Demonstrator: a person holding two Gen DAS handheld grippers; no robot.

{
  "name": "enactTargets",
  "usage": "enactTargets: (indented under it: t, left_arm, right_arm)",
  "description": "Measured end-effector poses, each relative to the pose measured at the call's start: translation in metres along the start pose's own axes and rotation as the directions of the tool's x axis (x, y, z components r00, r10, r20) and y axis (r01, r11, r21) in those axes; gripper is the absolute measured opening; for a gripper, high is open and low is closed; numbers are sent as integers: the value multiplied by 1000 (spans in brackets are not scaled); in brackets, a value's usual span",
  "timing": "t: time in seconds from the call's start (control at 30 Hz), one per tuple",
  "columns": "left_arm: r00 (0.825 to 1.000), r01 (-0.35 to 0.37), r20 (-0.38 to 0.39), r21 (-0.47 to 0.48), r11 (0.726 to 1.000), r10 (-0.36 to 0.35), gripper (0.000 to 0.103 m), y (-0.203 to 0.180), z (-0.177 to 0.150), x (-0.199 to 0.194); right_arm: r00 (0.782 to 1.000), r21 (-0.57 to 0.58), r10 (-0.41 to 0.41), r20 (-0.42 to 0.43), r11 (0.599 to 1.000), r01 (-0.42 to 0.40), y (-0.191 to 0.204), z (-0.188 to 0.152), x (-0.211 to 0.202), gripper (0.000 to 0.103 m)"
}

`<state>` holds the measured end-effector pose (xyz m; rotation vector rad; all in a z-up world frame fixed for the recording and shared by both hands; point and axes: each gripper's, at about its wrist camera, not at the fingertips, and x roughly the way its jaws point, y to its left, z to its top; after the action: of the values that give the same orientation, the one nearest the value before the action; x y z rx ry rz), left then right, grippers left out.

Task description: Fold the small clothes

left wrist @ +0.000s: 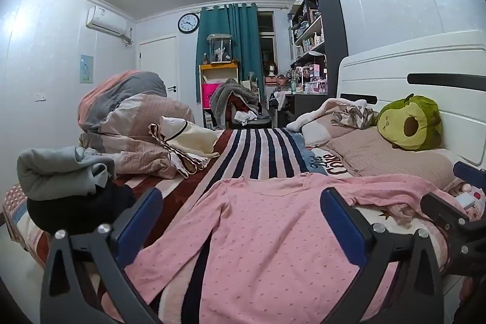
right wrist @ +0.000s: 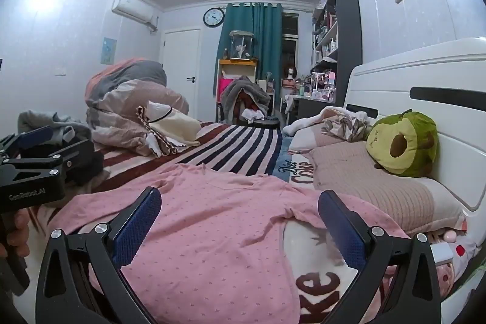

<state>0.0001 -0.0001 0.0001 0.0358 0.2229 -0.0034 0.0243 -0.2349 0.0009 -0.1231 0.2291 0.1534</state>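
A pink long-sleeved top [left wrist: 267, 233] lies spread flat on the bed [left wrist: 258, 154], across a striped blanket [left wrist: 261, 148] in navy, white and dark red. Its neckline points toward the far end of the bed, one sleeve runs down along the left side, the other stretches right toward the pillow [left wrist: 391, 157]. Beyond the top the striped blanket lies bare as far as the foot of the bed. The left edge of the bed is crowded by a rumpled duvet [left wrist: 133, 117], a cream garment [left wrist: 188, 135] and a heap of grey and black clothes [left wrist: 66, 181]. On the right, the white headboard [left wrist: 419, 75] and an avocado plush toy [left wrist: 410, 123] close in that side.

The left gripper [left wrist: 243, 220] hovers over the body of the top with its jaws released to full spread, nothing between the blue textured pads. The right gripper [right wrist: 240, 217] stands the same way, jaws wide and empty, over the top's right half near the pillow; whether either touches the cloth I cannot tell.

The top is thin soft knit, dotted with tiny darker marks and slightly creased.
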Motion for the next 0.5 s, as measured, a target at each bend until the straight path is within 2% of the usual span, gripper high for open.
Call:
enactTargets:
  t: [0.5]
  left_arm:
    - [1000,-2,0,5,1000,2,102,-1,0,1]
  right_arm:
    - [1000,-4,9,-5,1000,-9,1,-1,1,102]
